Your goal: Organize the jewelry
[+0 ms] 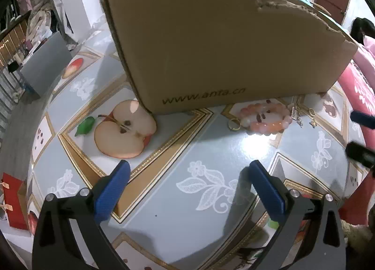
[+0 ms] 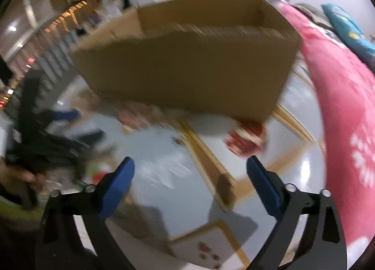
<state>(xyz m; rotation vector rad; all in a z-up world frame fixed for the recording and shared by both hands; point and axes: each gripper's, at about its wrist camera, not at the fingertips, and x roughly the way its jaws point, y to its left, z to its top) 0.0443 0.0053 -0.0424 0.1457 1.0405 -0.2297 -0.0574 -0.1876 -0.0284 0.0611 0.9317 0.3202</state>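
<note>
Both the left gripper and right gripper are released and empty; beaded bracelet, ring and earrings lie mid-counter against the cardboard box, so the pick-up step seemingly remains, needing a careful pinch.

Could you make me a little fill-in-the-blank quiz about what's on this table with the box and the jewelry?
1. The beaded bracelet lies on the table beside the cardboard ____.
2. The small ring next to the bracelet is ____ in colour.
3. The tablecloth shows a halved ____ near the box's corner.
4. The left gripper holds ____ between its fingers.

Missing words: box; gold; apple; nothing
</note>
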